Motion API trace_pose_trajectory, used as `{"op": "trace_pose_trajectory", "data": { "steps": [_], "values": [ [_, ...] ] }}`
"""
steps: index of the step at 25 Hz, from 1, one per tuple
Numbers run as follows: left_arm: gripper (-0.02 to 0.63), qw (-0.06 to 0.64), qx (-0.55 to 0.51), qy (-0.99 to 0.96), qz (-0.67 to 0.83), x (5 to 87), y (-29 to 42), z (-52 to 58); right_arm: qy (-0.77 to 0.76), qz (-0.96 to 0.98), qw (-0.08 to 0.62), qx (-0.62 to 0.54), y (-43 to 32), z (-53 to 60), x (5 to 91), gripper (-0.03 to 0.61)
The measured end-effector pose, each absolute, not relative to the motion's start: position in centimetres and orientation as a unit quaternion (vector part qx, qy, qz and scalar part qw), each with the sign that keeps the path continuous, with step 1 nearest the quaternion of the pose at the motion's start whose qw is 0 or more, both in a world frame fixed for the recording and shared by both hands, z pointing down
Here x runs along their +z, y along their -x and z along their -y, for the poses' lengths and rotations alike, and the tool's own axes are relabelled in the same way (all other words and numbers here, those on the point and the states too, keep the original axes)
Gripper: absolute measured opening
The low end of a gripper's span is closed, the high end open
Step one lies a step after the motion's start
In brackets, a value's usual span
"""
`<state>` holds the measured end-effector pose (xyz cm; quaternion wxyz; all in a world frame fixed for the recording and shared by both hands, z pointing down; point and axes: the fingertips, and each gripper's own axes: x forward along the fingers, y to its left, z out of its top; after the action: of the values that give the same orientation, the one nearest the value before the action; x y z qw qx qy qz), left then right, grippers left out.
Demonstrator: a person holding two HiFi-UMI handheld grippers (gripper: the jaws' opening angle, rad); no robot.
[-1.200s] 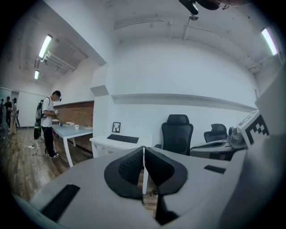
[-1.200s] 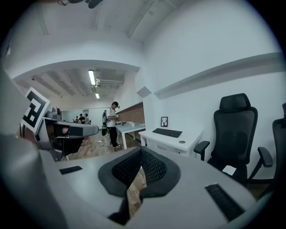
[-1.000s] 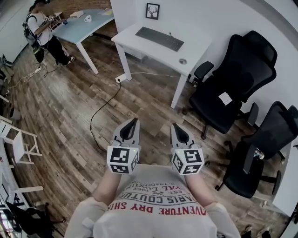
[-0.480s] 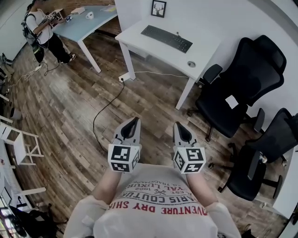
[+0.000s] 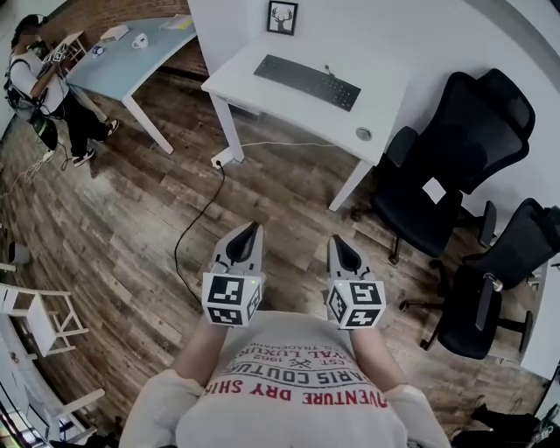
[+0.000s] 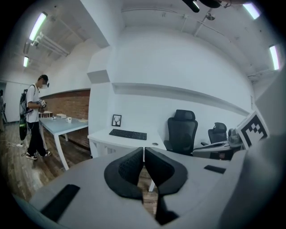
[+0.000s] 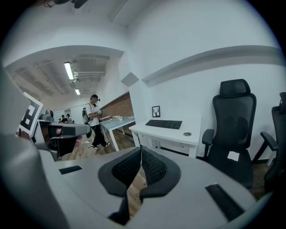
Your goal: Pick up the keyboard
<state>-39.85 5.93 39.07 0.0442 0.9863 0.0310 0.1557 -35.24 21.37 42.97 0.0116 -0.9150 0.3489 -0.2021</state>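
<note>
- Facing a white desk at the far side of the room, both grippers are held side by side, close to the person's body and above the wooden floor.
- Left gripper: jaws are seen pressed together in its own view, with nothing between them.
- Right gripper: jaws are likewise pressed together, and nothing is pinched.
- The keyboard is noted lying flat on the desk, towards its far edge. It is well apart from both grippers and untouched.
- A small round disc is seen on the desk, near its right corner and to the right of the keyboard.
- A framed picture is propped against the wall at the far left of the desk.
- A black office chair is placed just right of the desk; a second black chair stands nearer, at the right edge of the scene.
- A black cable is traced across the floor from a white socket block by the desk's left leg.
- A light blue table is seen at the far left, with a second person standing beside it.
</note>
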Motion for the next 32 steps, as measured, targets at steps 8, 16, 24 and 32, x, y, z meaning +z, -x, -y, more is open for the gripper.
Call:
{"op": "trace_pose_trajectory", "data": {
  "steps": [8,16,24,32],
  "values": [
    [0.031,0.034,0.153,-0.986,-0.052,39.9,36.2,4.5,0.926,-0.312,-0.002,-0.213,33.2,-12.3,44.5,0.026],
    [0.031,0.05,0.16,-0.985,-0.051,41.3,34.8,11.5,0.928,-0.3,-0.007,-0.222,31.4,-6.2,45.2,0.026],
    [0.031,0.069,0.177,-0.981,-0.047,43.3,30.8,14.9,0.924,-0.298,-0.026,-0.238,27.1,-2.8,46.6,0.026],
    [0.031,0.069,0.183,-0.98,-0.024,43.8,23.0,17.6,0.916,-0.318,-0.028,-0.241,18.1,0.2,47.3,0.026]
  ]
}}
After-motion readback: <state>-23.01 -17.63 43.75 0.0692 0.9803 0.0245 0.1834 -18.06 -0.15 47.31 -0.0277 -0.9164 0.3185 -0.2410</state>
